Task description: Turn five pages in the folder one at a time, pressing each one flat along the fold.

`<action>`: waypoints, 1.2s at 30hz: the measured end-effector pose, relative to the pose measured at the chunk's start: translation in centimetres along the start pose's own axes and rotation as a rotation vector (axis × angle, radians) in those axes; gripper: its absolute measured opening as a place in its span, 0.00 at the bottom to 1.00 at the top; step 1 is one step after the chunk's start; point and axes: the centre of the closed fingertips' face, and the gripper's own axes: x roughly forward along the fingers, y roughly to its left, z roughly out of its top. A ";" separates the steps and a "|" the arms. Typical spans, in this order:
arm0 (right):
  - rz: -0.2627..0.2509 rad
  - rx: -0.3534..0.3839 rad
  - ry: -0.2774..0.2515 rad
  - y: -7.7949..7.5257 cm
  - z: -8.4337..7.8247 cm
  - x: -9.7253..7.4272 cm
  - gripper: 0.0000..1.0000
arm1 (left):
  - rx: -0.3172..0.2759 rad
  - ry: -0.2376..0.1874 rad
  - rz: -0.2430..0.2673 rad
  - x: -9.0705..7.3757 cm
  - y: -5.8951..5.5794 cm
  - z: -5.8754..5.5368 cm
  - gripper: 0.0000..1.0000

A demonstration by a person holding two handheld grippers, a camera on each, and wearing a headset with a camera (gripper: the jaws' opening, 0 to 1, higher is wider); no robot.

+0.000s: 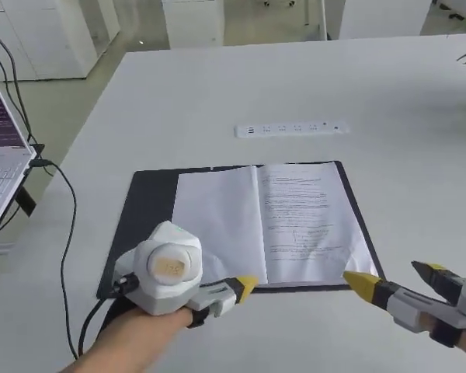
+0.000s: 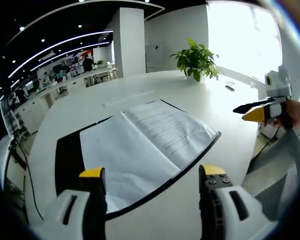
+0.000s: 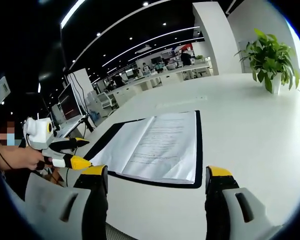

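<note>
The folder (image 1: 295, 221) is lying open near the front edge of the bench (image 1: 217, 85), with its black cover showing at the left. The left hand-held gripper (image 1: 231, 297) is hovering at the folder's near edge, just left of the fold, jaws spread wide and holding nothing. The right hand-held gripper (image 1: 396, 278) is hanging by the near right corner, jaws likewise wide and empty. A power strip (image 1: 291, 128) is lying beyond the folder.

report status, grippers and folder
Left gripper open, right gripper open, both near the folder's front edge. Folder lies open, flat. Power strip beyond it, not in the way.
</note>
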 end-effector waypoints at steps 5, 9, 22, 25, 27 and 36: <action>0.000 0.010 0.005 -0.3 -0.4 0.3 0.78 | 0.022 0.007 -0.030 2.0 -1.3 0.4 0.74; 0.003 0.011 0.012 -0.6 -0.9 0.7 0.78 | 0.037 0.015 -0.055 3.7 -2.5 0.6 0.73; 0.000 0.015 0.019 -1.7 -1.1 1.9 0.75 | 0.086 0.006 -0.118 8.7 -5.7 1.4 0.65; -0.001 0.017 0.023 -2.1 -1.3 2.2 0.73 | 0.084 0.004 -0.127 9.7 -6.3 1.7 0.64; -0.002 0.023 0.023 -2.2 -1.3 2.5 0.72 | 0.089 -0.005 -0.133 10.6 -6.7 1.9 0.62; 0.001 0.043 0.025 -2.7 -1.4 3.5 0.71 | 0.096 -0.005 -0.158 13.2 -8.7 1.8 0.57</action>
